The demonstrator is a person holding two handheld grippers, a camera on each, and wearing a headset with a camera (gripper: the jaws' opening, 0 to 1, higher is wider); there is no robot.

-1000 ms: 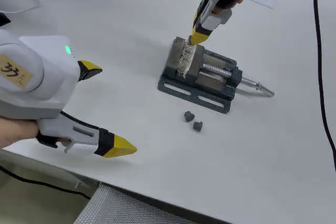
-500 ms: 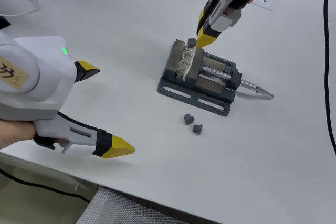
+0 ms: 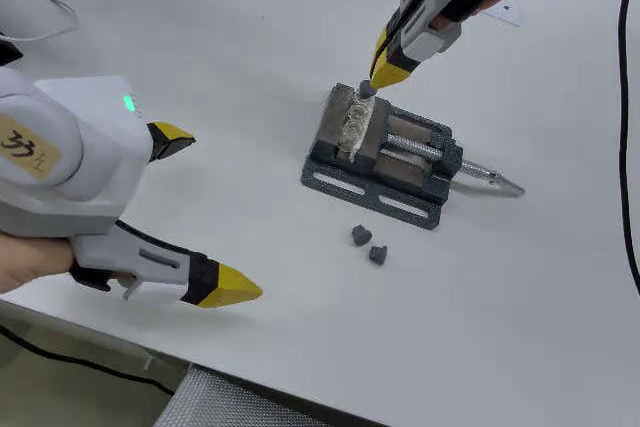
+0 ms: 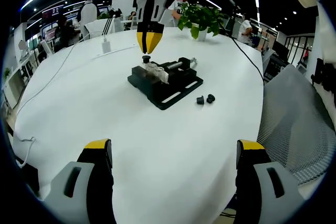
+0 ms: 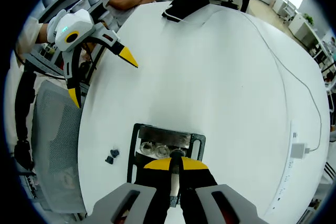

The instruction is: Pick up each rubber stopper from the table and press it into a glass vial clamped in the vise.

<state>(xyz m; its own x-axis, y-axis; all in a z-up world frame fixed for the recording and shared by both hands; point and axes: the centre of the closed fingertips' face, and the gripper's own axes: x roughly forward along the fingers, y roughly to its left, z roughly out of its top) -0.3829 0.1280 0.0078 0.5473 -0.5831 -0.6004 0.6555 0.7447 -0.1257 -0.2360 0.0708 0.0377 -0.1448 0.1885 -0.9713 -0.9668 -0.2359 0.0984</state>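
"What has the right gripper (image 3: 384,72) got?"

"Its yellow-tipped jaws are nipped down to a slit on a small dark grey rubber stopper (image 3: 367,90). The stopper stands upright on the mouth of the far vial in a row of clear glass vials (image 3: 350,127)."

"And the left gripper (image 3: 200,212)?"

"Gaping wide with nothing in it, held low near the front edge of the white table (image 3: 250,37), well apart from the work."

"Any writing?"

"A tan sticker (image 3: 25,144) on the left one, handwritten. It starts '33'; I can't read the rest."

"Room to move?"

"Bare tabletop lies between the left gripper and the dark grey metal vise (image 3: 345,179). A black cable (image 3: 622,197) runs down the right side."

"How does the vise lie?"

"Its long axis slants across the table, with the screw handle (image 3: 490,177) pointing right. The vials stand clamped in it, mouths up. Two loose stoppers (image 3: 361,236) sit just beside each other, near its base on the front side."
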